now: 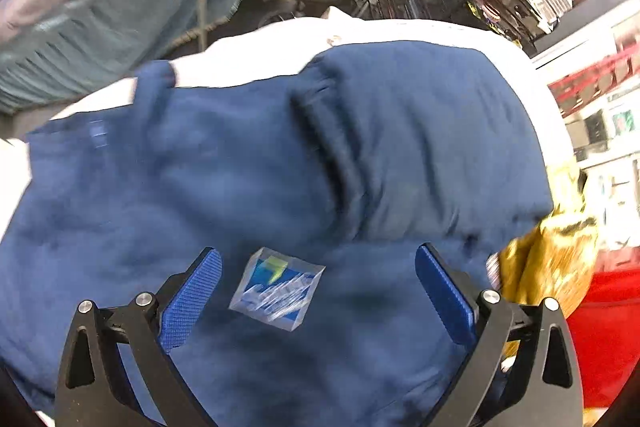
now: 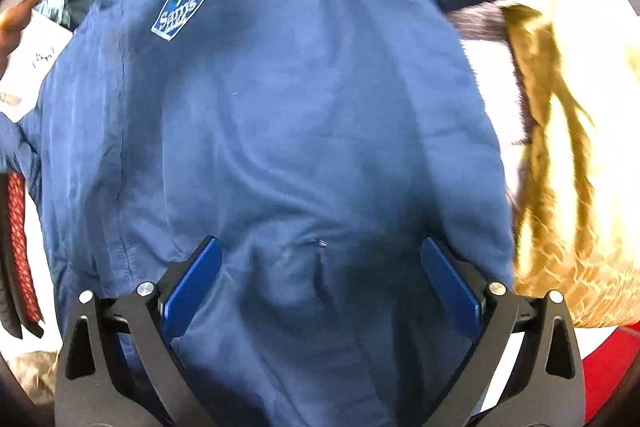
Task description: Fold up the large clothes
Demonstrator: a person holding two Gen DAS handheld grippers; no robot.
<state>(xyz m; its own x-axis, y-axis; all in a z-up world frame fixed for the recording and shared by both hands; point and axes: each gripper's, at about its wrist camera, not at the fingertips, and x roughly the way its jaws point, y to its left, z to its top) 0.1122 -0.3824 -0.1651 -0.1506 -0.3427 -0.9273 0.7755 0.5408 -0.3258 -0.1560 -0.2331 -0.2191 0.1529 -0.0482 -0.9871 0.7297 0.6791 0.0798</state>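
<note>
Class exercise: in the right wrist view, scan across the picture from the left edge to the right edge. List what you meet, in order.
Red patterned strap → logo patch → blue jacket → golden-yellow fabric.

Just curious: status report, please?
Both grippers, left and right, open, empty. Blue jacket spread below. Gold cloth alongside.

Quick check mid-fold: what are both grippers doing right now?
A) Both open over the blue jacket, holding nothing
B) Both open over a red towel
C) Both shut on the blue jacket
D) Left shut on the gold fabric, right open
A: the left gripper and right gripper both stand wide open, with the blue jacket spread below and nothing pinched between the fingers.
</note>
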